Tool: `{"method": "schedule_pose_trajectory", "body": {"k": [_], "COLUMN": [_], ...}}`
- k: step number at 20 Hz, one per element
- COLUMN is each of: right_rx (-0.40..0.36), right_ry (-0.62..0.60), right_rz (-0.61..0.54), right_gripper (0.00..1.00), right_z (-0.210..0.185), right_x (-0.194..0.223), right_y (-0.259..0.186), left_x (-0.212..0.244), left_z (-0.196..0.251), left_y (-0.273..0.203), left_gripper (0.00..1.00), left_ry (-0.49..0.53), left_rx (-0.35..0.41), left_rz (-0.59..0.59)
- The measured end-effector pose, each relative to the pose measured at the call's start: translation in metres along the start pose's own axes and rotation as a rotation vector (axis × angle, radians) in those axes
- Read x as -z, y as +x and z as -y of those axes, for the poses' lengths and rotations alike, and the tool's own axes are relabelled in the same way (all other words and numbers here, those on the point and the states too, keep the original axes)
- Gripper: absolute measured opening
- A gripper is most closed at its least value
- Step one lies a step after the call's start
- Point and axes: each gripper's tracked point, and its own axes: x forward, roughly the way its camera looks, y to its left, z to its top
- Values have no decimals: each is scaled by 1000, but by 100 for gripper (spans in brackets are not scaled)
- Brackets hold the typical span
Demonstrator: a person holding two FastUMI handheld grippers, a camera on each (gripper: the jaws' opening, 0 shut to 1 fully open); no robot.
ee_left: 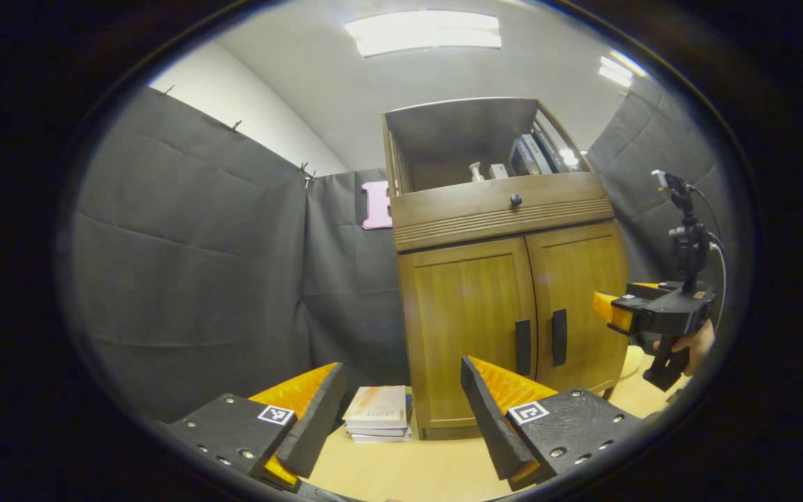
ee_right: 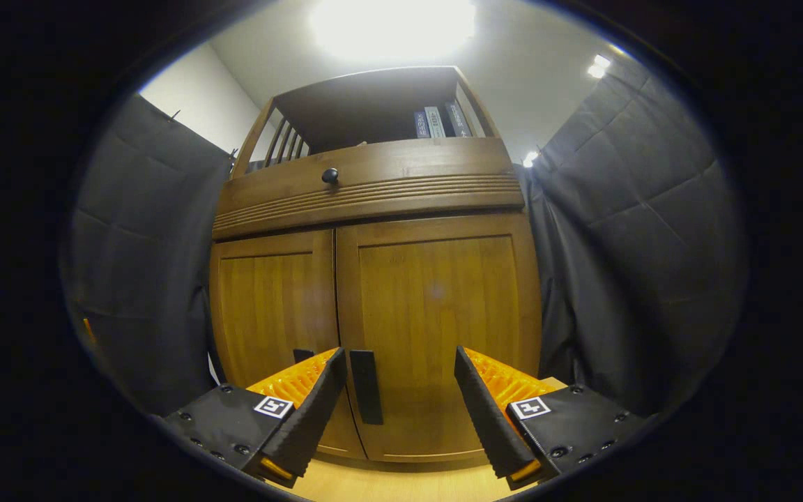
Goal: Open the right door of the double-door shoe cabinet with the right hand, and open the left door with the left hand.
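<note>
Both doors shut. The right gripper [ee_right: 396, 390], jaws wide open, faces the right door [ee_right: 436, 335], its handle [ee_right: 366, 396] just ahead inside the left finger. Best shift left, centre that handle, then squeeze. The left gripper [ee_left: 401, 408] waits open, farther back.

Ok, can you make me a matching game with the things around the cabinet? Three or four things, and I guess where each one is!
Things:
1. stack of books
2. round knob
3. right door handle
4. right claw

Places:
A. on the drawer front above the doors
B. open, close in front of the right door
C. on the floor, left of the cabinet
D. upright, at the right door's inner edge

Pairs: 1-C, 2-A, 3-D, 4-B
</note>
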Motion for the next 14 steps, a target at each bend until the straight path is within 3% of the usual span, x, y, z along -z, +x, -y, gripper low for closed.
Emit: {"method": "schedule_pose_trajectory", "body": {"k": [14], "right_rx": [-60], "right_ry": [13], "right_rz": [-136], "right_gripper": [94], "right_z": [-30], "right_x": [61], "right_y": [78], "left_x": [-8], "left_z": [-26], "left_y": [-13], "left_gripper": [95], "left_ry": [27], "left_rx": [-141], "left_rz": [-23]}}
